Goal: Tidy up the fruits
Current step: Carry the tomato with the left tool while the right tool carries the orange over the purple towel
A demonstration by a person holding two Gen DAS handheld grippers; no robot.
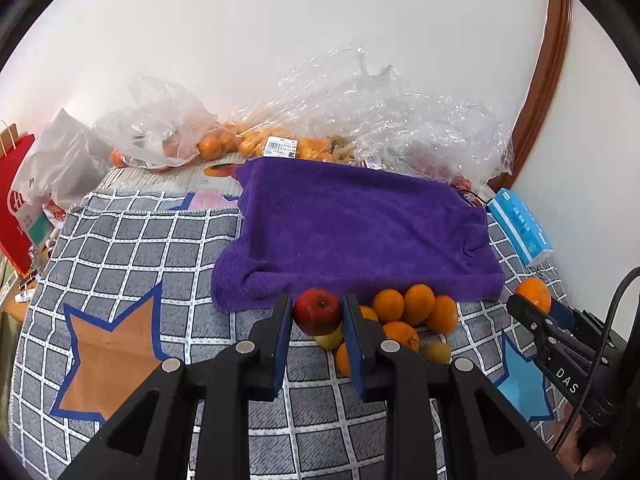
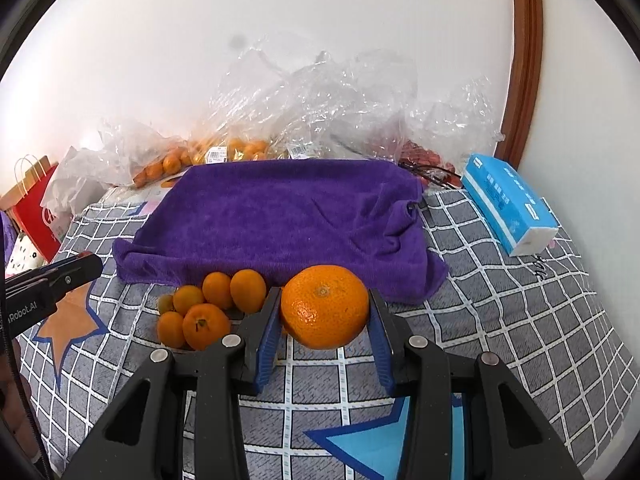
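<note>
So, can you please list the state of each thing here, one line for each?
left gripper: shut on the red apple.
right gripper: shut on the large orange.
small oranges: loose pile on the checked cloth.
purple towel: spread out, front edge rumpled.
tissue pack: lying flat.
plastic bags: crumpled, holding fruit.

A red apple (image 1: 317,311), stem dimple facing up, sits pinched between the blue pads of the left claw (image 1: 316,312), lifted above a yellowish fruit (image 1: 330,339). A large orange (image 2: 324,306), navel toward the camera, is clamped in the right claw (image 2: 325,312). A cluster of small oranges (image 2: 208,308) lies on the grey checked cloth (image 2: 500,320), just at the near edge of the purple towel (image 2: 280,216).
</note>
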